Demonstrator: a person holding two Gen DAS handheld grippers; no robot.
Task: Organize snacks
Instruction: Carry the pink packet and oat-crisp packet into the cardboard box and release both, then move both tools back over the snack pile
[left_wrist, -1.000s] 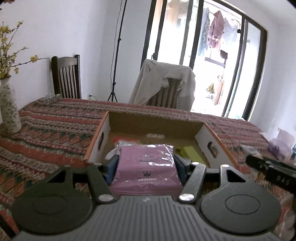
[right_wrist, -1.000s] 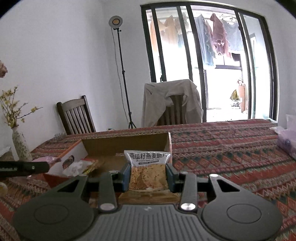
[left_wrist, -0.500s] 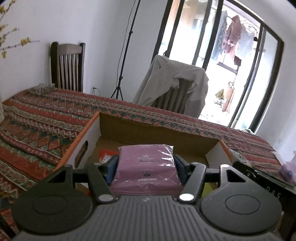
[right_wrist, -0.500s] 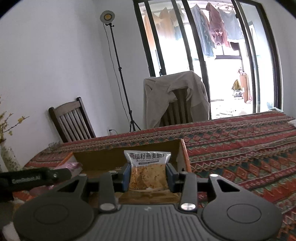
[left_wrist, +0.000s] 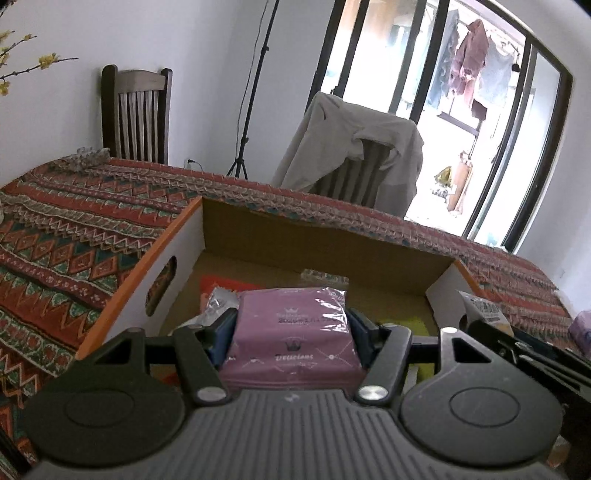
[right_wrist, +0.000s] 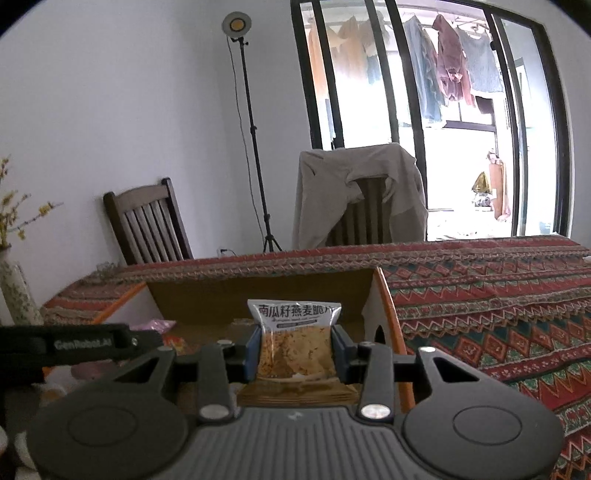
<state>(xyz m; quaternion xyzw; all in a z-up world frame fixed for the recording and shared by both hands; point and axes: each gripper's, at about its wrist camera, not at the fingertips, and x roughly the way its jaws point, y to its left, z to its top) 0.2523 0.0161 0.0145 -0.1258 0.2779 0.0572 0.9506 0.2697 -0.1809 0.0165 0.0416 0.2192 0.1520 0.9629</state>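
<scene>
My left gripper (left_wrist: 293, 330) is shut on a purple wrapped snack pack (left_wrist: 295, 336) and holds it over the open cardboard box (left_wrist: 177, 254). Inside the box lie a red packet (left_wrist: 221, 286), a silver wrapper (left_wrist: 218, 304) and a yellow-green item (left_wrist: 400, 321). My right gripper (right_wrist: 295, 349) is shut on a clear packet of golden oat crisps (right_wrist: 293, 339) with a white top band, held over the right end of the same box (right_wrist: 384, 306). The right gripper also shows at the right edge of the left wrist view (left_wrist: 524, 354).
The box sits on a table with a red patterned cloth (right_wrist: 498, 302). A vase with yellow flowers (right_wrist: 16, 295) stands at the left. A wooden chair (left_wrist: 136, 114), a chair draped with a beige jacket (right_wrist: 360, 192) and a light stand (right_wrist: 253, 147) are behind the table.
Both grippers have moved forward over the box with their snacks still held. The box looks nearer and larger in both views.
</scene>
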